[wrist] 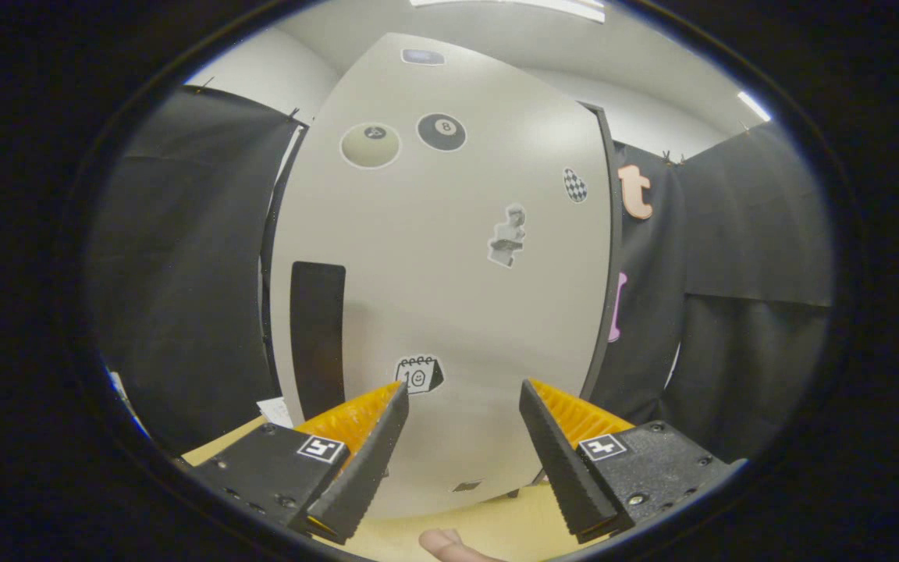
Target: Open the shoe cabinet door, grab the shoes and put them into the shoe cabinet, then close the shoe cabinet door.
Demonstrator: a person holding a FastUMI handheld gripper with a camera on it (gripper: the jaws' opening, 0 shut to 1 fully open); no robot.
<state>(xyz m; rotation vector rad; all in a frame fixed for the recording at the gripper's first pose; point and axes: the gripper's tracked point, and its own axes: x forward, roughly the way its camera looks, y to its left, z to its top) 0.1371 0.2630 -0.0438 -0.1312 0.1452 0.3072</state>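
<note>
The shoe cabinet's white door (449,257) stands close ahead of the fingers, shut, with several stickers on it. Its black vertical handle (317,336) sits on the door's left side, just beyond and above the left finger (371,445). My gripper (463,398) is open, nothing between its fingers, and points at the door's lower part. The right finger (551,445) is near the door's right edge. A fingertip of a person (442,541) shows low between the fingers.
The cabinet stands on a pale wooden surface (488,523). Black cloth walls (176,273) hang to the left and right of the cabinet. A small white paper (274,410) lies at the cabinet's lower left.
</note>
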